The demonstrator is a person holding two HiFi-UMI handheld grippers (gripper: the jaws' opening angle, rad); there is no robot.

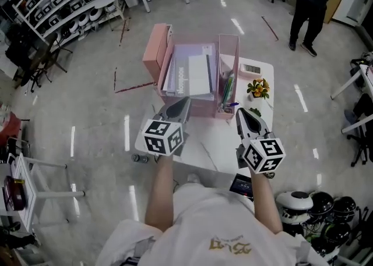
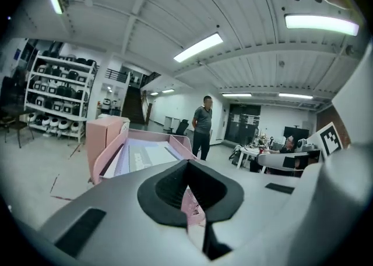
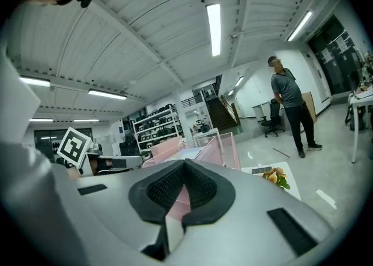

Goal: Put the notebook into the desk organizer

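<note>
The pink desk organizer [image 1: 166, 49] stands at the far side of the small white table [image 1: 215, 142]. A lavender and white notebook [image 1: 187, 75] lies slanted inside its wide compartment. My left gripper [image 1: 184, 102] hovers just in front of the organizer's near wall, jaws shut and empty. My right gripper [image 1: 240, 112] is level with it at the right, also shut on nothing. In the left gripper view the closed left gripper [image 2: 187, 167] points at the organizer [image 2: 108, 139] and the notebook [image 2: 144, 157]. The right gripper view shows the right gripper [image 3: 184, 166] closed before the organizer [image 3: 224, 149].
Pens [image 1: 227, 89] stand in the organizer's narrow right compartment. A small flower pot [image 1: 258, 88] and a white calculator [image 1: 251, 68] sit on the table's right side. A person [image 1: 312, 3] stands at the far right. Helmets [image 1: 317, 205] lie on the floor nearby; shelves [image 1: 64, 3] line the far left.
</note>
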